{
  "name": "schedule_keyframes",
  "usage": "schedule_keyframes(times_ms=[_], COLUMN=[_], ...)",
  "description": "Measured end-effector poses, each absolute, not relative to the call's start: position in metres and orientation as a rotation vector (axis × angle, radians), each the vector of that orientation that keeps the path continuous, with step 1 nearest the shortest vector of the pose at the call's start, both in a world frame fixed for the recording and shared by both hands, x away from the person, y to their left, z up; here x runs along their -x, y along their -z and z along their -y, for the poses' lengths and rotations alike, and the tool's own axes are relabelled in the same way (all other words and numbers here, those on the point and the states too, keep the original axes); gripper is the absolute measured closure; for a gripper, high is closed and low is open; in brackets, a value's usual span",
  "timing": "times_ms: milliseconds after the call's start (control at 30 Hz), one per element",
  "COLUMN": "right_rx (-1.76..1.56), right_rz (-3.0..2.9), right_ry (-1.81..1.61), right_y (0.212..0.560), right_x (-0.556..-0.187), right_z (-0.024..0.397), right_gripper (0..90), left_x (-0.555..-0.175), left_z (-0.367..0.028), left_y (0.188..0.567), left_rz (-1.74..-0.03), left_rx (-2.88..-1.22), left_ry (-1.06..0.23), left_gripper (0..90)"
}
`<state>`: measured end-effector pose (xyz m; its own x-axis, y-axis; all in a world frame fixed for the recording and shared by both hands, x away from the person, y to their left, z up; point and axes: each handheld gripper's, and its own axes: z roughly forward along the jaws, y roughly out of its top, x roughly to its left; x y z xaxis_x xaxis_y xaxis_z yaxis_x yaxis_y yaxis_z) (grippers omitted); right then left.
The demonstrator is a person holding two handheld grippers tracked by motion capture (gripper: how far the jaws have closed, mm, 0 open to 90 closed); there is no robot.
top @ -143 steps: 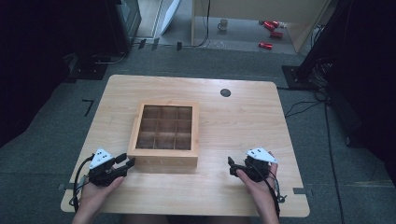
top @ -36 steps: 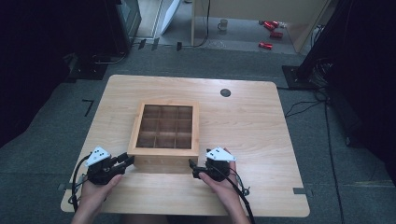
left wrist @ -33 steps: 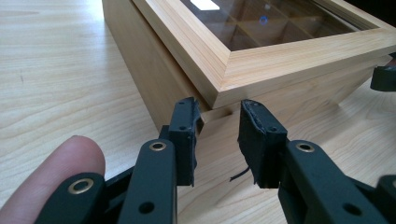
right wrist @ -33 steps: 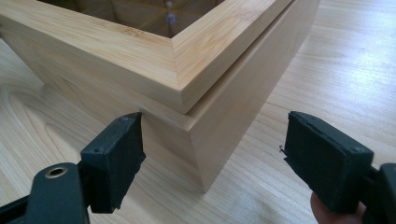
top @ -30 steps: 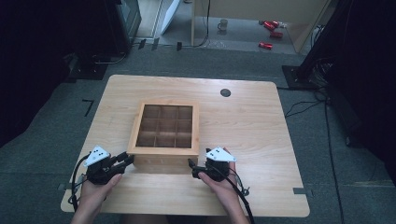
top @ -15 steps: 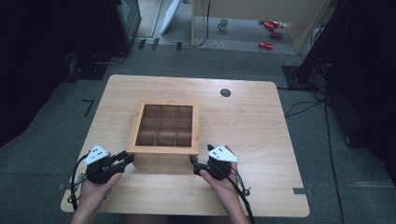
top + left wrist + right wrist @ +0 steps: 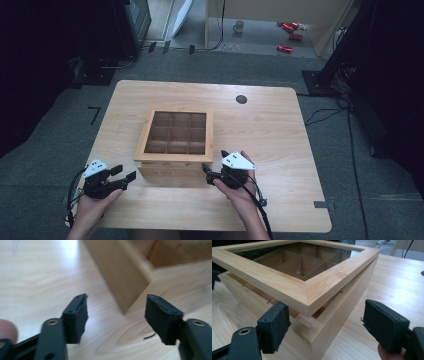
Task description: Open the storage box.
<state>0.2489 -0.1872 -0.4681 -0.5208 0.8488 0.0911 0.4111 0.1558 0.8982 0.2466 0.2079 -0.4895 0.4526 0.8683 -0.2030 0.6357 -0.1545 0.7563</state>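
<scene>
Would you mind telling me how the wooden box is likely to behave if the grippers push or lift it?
The wooden box looks stiff and fairly heavy, with thick walls and a glass-paned lid. With its broad, flat base, a push should slide it, not tip it. The lid sits slightly raised at the near corner, so it may swing open if lifted by its frame.

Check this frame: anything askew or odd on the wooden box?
Yes. The glass-paned wooden lid sits skewed on the compartmented wooden box: in the right gripper view its near corner overhangs the box's corner, with a gap showing the dividers. The right gripper straddles that corner without touching. The left gripper is open, off the box.
</scene>
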Motion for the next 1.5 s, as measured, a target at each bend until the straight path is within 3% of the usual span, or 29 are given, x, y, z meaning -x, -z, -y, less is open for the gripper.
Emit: schedule_keyframes(times_ms=[200, 667, 1267, 1500], right_rx=[-1.157, -1.064, -0.939, -0.944], right_rz=[-1.997, -1.944, -1.866, -1.890], right_ry=[-1.339, -1.351, -1.424, -1.432], right_y=[0.457, 0.414, 0.387, 0.392], right_x=[-0.253, -0.273, -0.321, -0.343], right_z=[0.188, 0.190, 0.192, 0.190], right_gripper=[21.3, 19.6, 21.5, 30.4], left_x=[-0.245, -0.241, -0.241, -0.237], left_z=[-0.205, -0.195, -0.198, -0.202], left_y=[0.504, 0.517, 0.517, 0.517], left_rz=[-1.312, -1.305, -1.328, -1.351], left_rx=[-1.972, -2.033, -2.001, -2.004], left_ry=[-0.416, -0.563, -0.559, -0.587], left_gripper=[24.5, 20.5, 24.5, 25.0])
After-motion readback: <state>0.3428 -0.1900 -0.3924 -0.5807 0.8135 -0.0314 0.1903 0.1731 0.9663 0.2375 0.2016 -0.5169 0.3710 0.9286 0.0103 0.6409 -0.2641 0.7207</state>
